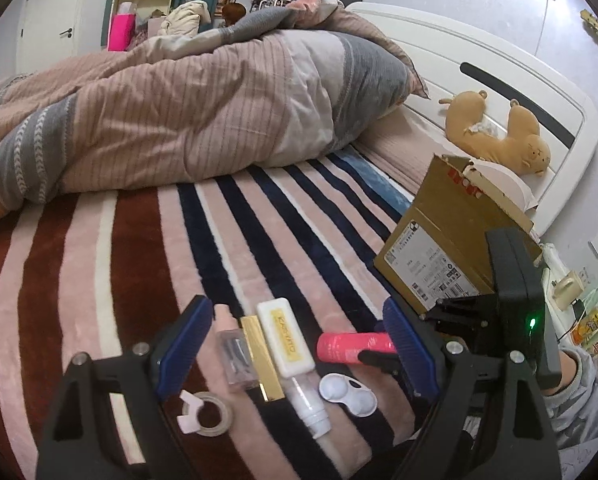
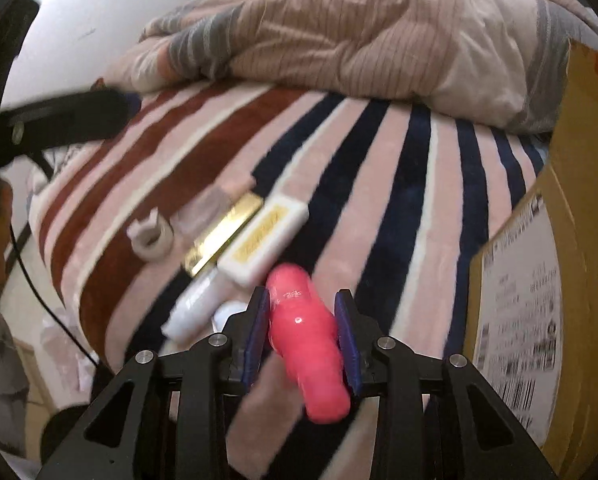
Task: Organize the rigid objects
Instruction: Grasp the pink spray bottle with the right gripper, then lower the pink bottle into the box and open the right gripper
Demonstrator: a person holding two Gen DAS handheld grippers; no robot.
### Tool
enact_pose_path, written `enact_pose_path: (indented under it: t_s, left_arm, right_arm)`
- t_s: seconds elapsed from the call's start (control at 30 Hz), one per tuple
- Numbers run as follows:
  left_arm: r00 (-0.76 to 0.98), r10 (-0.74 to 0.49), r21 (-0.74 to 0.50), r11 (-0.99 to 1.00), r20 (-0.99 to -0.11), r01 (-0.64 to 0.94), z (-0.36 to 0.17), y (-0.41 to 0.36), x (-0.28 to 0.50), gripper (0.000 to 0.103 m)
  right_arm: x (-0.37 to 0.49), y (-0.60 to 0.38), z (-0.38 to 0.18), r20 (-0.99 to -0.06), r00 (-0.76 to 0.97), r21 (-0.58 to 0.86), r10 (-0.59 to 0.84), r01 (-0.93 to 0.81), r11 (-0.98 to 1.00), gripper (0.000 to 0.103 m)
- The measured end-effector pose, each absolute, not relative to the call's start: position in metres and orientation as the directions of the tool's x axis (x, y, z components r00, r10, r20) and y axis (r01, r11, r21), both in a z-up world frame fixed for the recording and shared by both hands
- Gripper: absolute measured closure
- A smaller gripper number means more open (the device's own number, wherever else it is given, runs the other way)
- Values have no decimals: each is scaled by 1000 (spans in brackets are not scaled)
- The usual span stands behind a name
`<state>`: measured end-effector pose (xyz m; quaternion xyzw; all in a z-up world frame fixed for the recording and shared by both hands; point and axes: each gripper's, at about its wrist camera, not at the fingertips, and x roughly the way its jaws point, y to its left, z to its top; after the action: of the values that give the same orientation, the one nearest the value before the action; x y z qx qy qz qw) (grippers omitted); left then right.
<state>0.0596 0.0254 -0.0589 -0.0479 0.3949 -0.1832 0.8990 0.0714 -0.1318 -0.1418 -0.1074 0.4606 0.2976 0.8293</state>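
We saw our right gripper (image 2: 302,334) clamped on 1 pink tube (image 2: 305,340), low in the frame. Our left gripper (image 1: 295,354) gaped wide, holding nothing, above 1 white case (image 1: 285,336), 1 gold bar (image 1: 261,354), 1 tape ring (image 1: 207,412) and 1 lens case (image 1: 347,394). 1 cardboard box (image 1: 455,240) stood at right.

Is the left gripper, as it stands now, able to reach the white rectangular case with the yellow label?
Probably yes. The left gripper has its jaws wide open, and the white rectangular case with the yellow label lies on the striped blanket between them, uncovered, though the gold bar touches its side.
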Motion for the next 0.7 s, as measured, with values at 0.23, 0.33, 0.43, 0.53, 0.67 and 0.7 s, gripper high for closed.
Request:
enact_pose_path:
  t_s: [0.23, 0.33, 0.43, 0.53, 0.67, 0.7]
  left_arm:
    - [615, -369, -226, 927, -696, 300, -62, 21, 56, 18]
    - [606, -371, -228, 926, -704, 302, -66, 24, 56, 18]
    - [599, -373, -235, 925, -709, 298, -70, 27, 57, 18]
    - [581, -415, -273, 908, -700, 318, -71, 25, 56, 18]
    - [562, -498, -340, 866, -660, 368, -59, 15, 52, 18]
    - [559, -529, -361, 847, -638, 389, -50, 11, 51, 18]
  right_arm:
    - [68, -131, -172, -880, 342, 68, 329, -596, 800, 74]
    - [66, -130, -171, -880, 352, 55, 320, -593, 803, 73]
    - [64, -129, -170, -872, 372, 34, 318, -603, 797, 76]
    - [60, -127, -158, -830, 439, 15, 344, -598, 801, 76]
    - [48, -130, -115, -735, 484, 86, 474, -628, 774, 76]
    - [44, -130, -105, -715, 493, 91, 496, -638, 765, 76]
